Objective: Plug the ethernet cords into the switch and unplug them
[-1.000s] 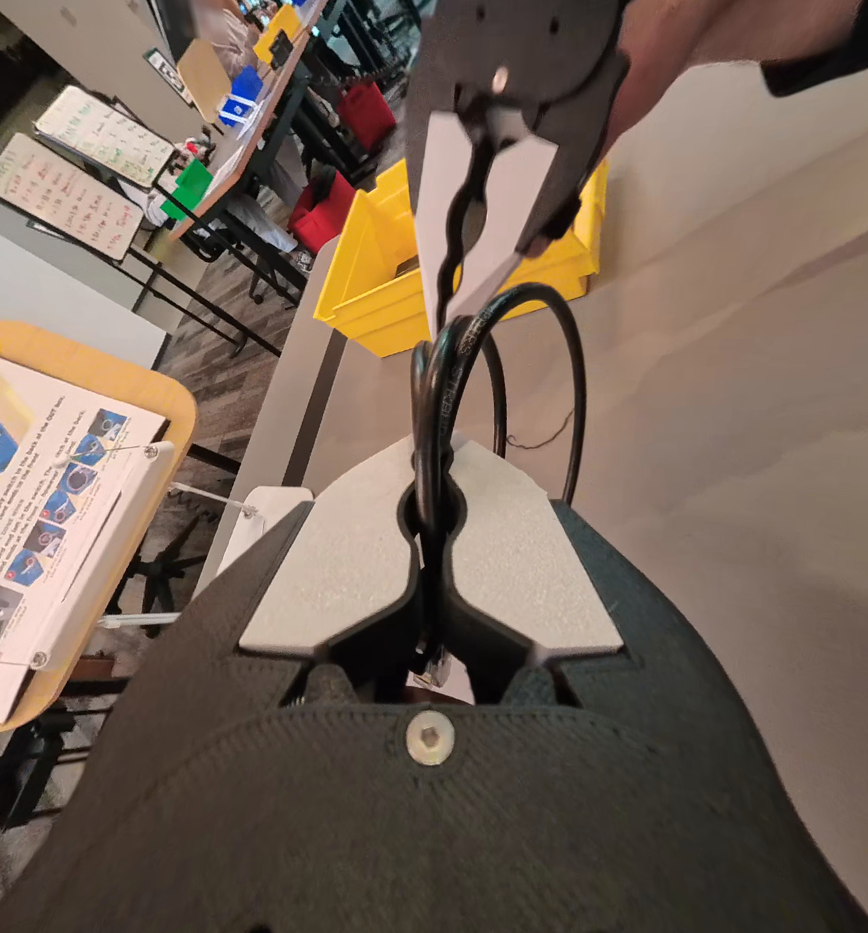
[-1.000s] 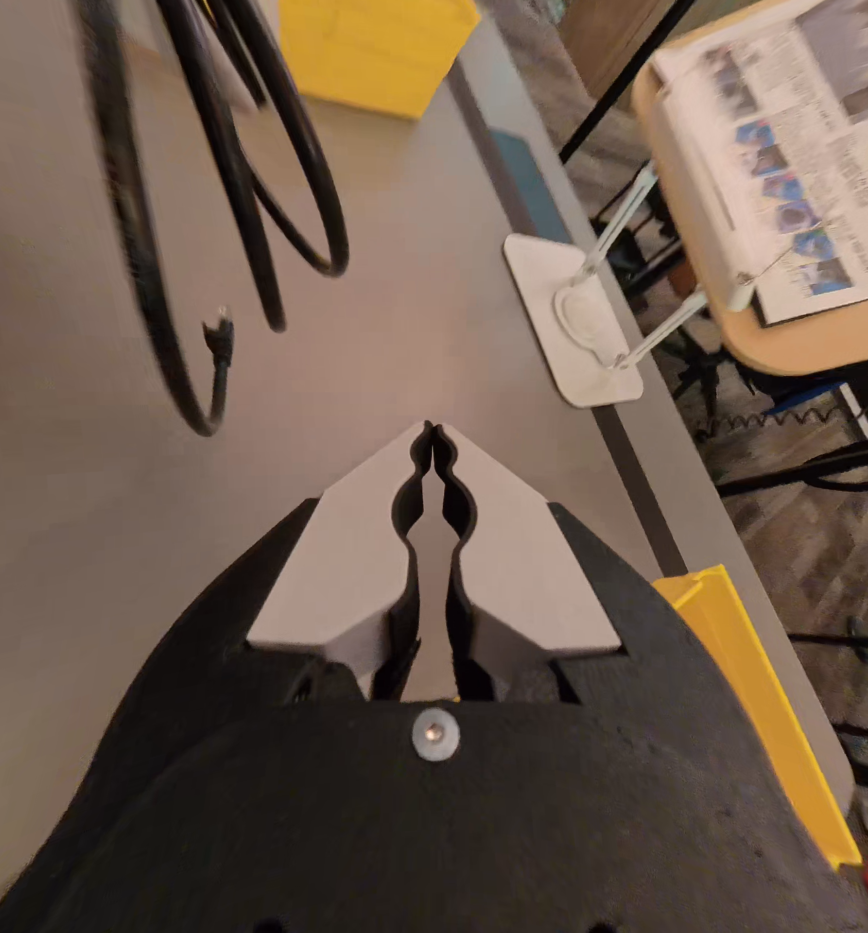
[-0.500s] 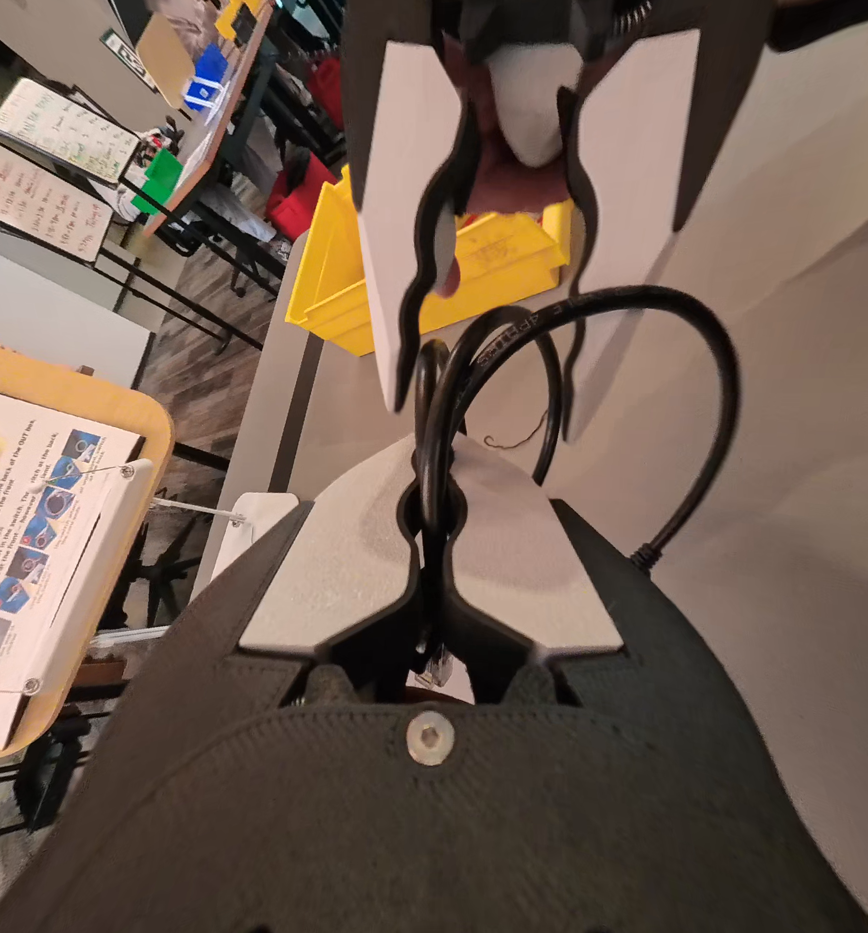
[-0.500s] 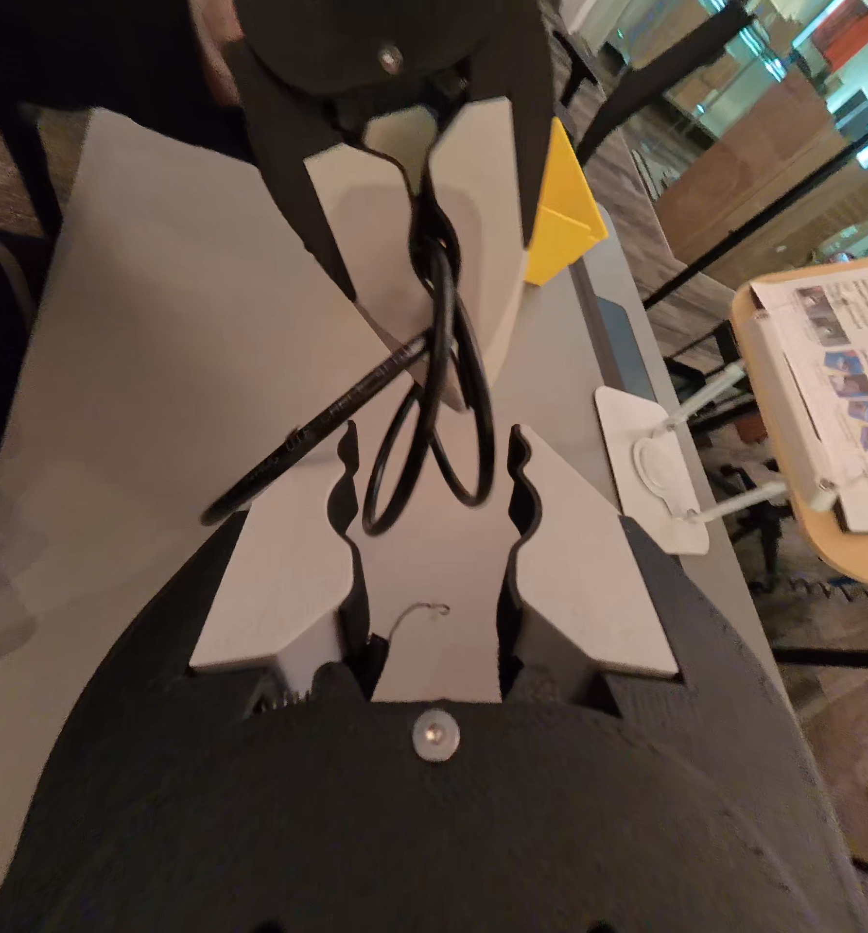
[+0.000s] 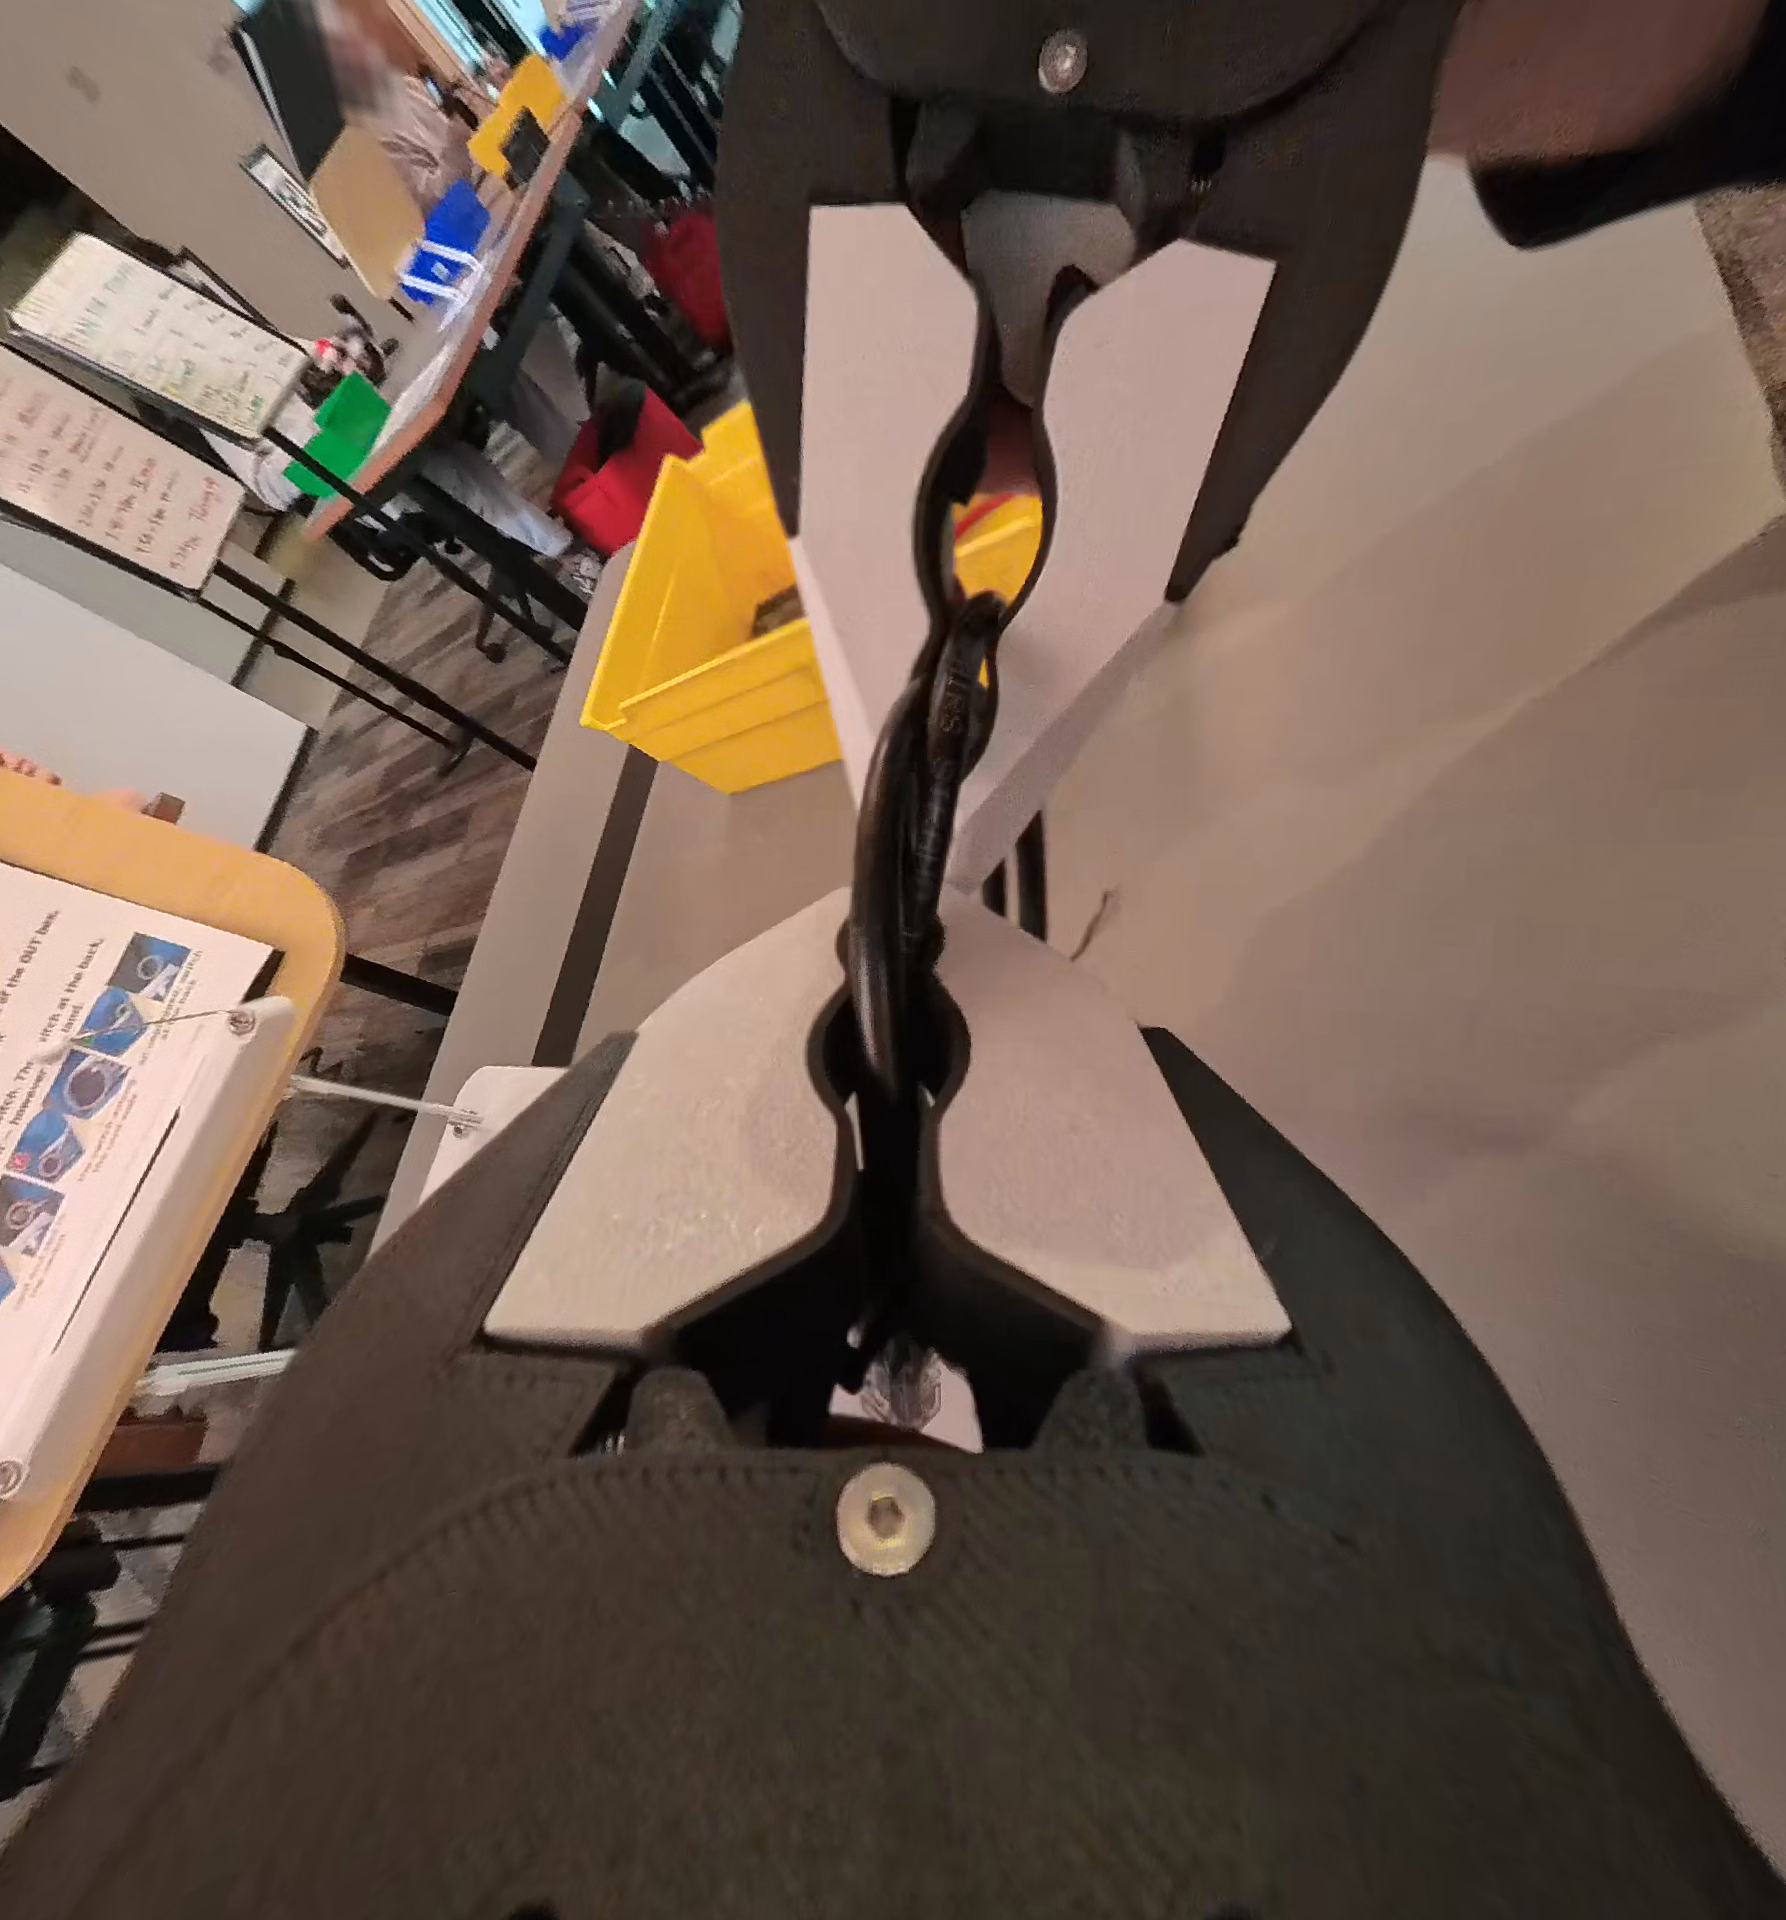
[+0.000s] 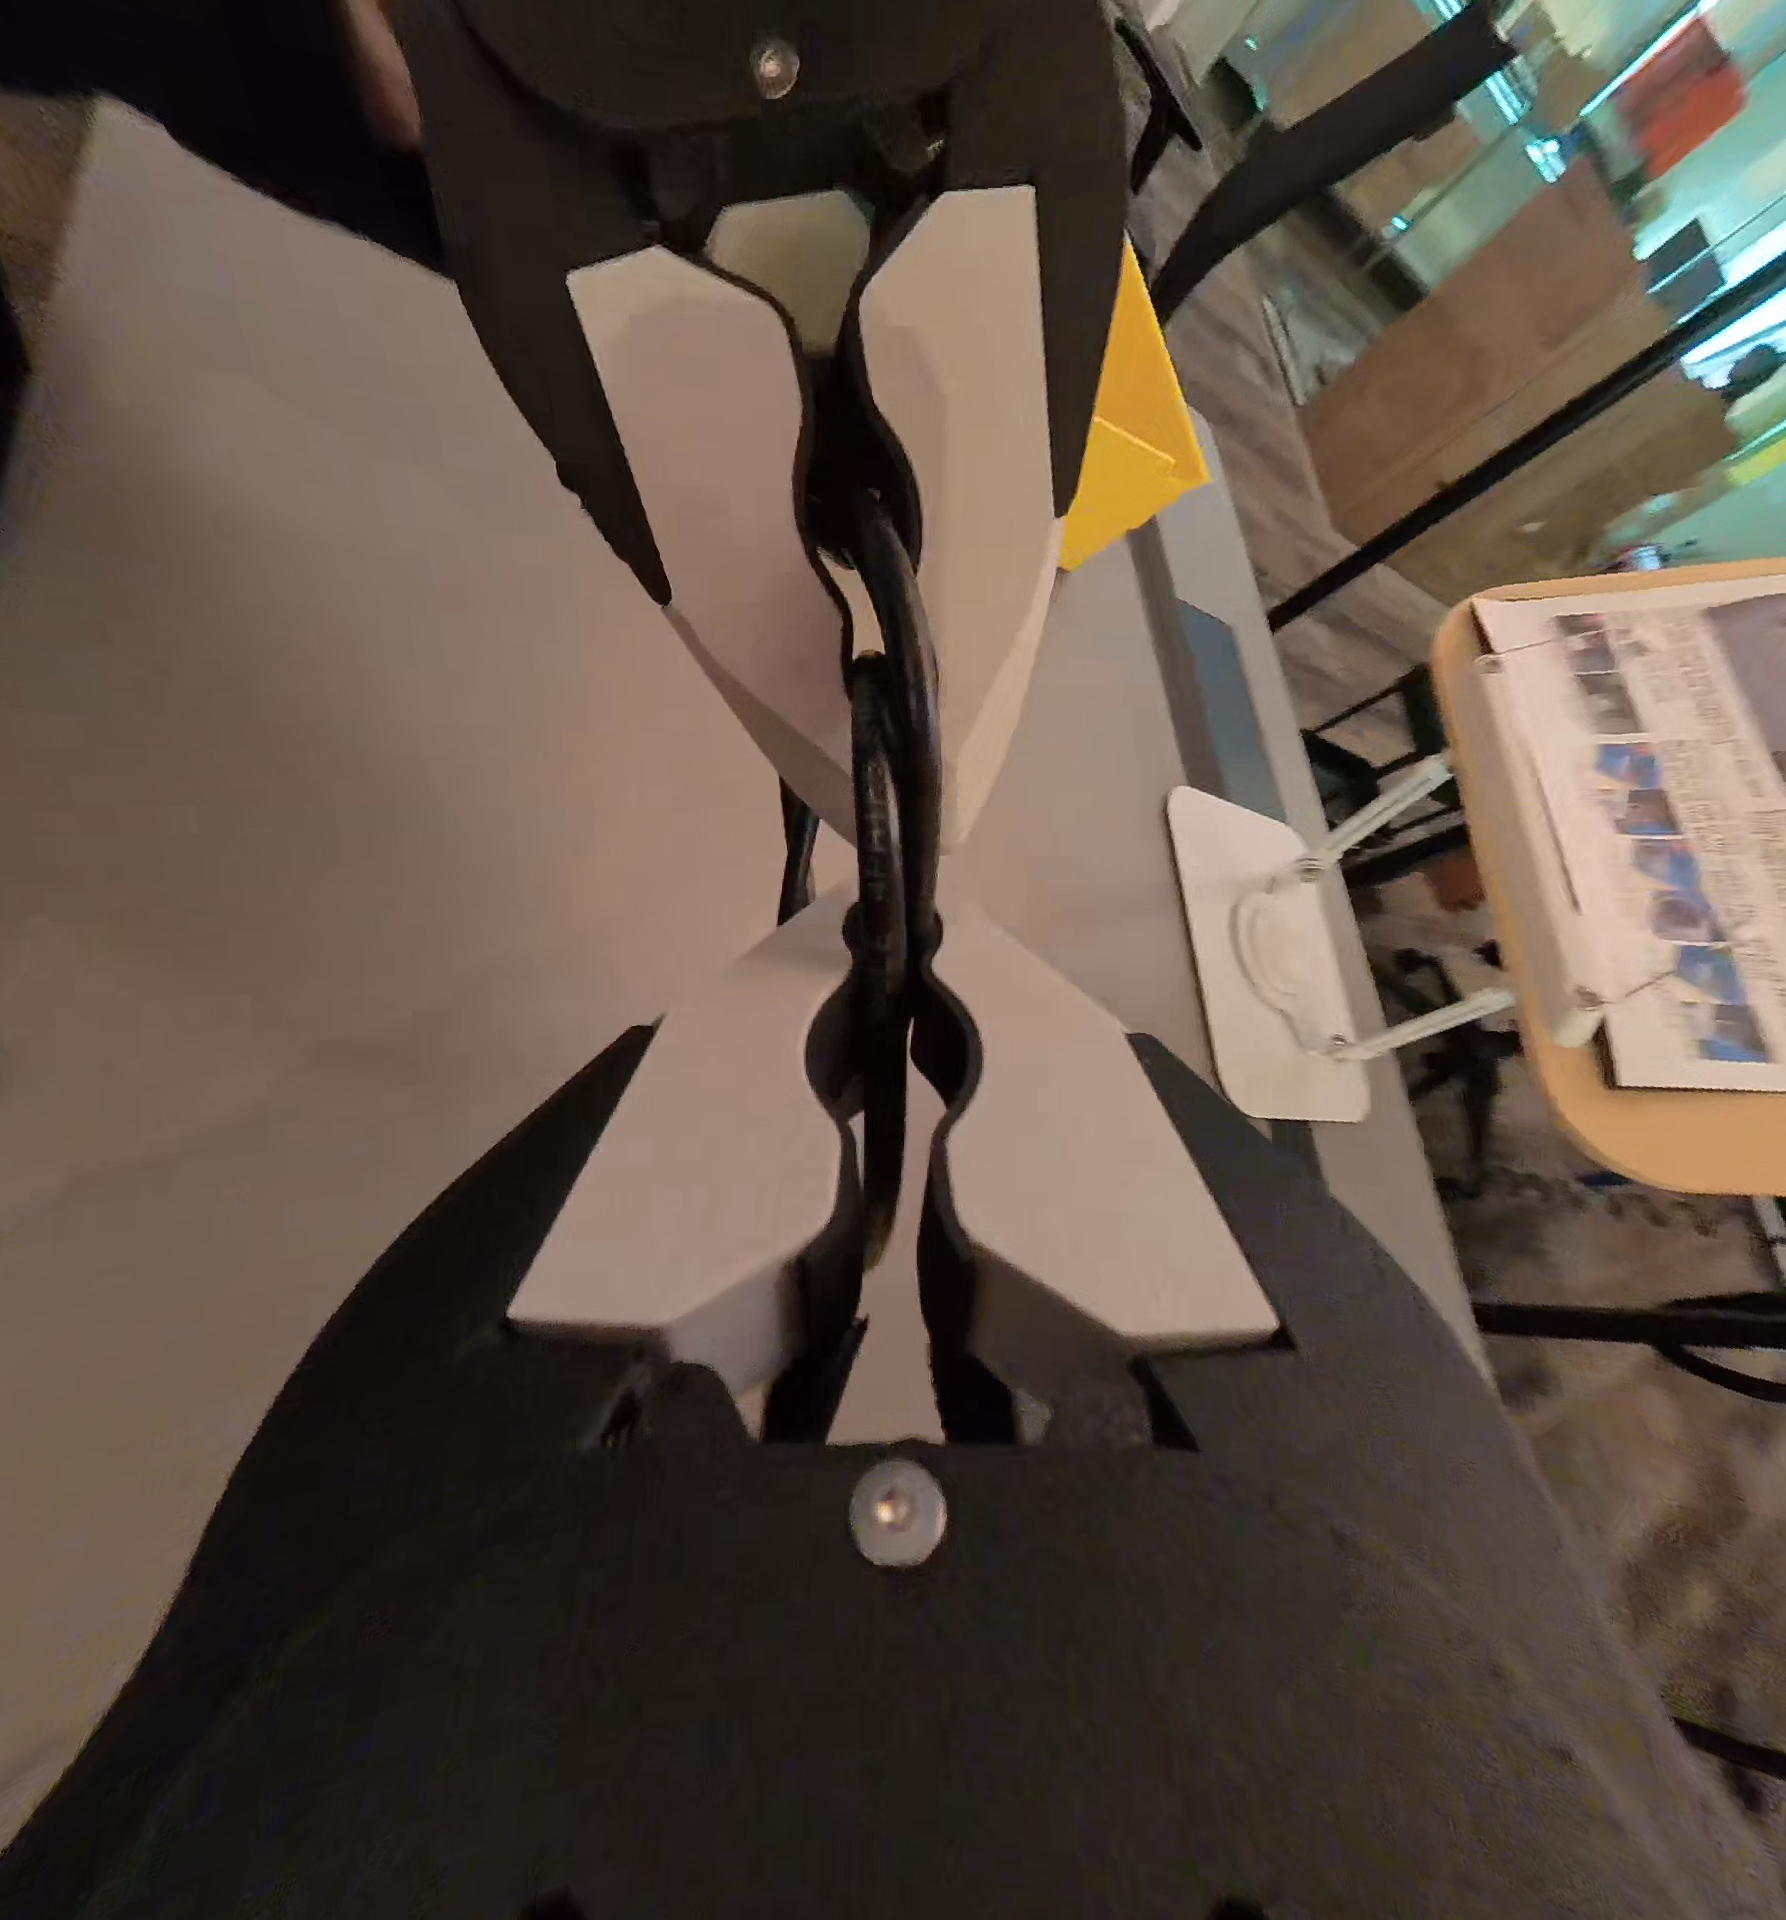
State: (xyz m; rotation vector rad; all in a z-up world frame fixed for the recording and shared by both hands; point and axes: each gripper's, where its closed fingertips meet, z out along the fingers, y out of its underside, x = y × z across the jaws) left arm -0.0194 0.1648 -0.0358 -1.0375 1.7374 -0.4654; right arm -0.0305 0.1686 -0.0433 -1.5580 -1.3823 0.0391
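A black ethernet cord (image 5: 956,675), bundled in several strands, is stretched between my two grippers above the grey table (image 5: 1440,987). My left gripper (image 5: 894,930) is shut on the bundle, and a clear plug (image 5: 899,1387) shows deep between its fingers. My right gripper (image 5: 920,821) comes in from above, tip to tip with the left, and is shut on the same bundle. In the right wrist view, my right gripper (image 6: 894,925) clamps the cord (image 6: 884,790), and the left gripper (image 6: 910,821) faces it. No switch is in view.
A yellow bin (image 5: 702,665) stands at the table's far end and also shows in the right wrist view (image 6: 1128,436). A white stand base (image 6: 1263,966) sits at the table edge. It holds a printed sheet (image 6: 1678,810) on a wooden side table. Other desks stand beyond. Less than 4 cm separates the two grippers' tips.
My right gripper swung round to face the left one, opened around the cord loops, and has now shut on them. The loose loops are now pulled into a tight bundle.
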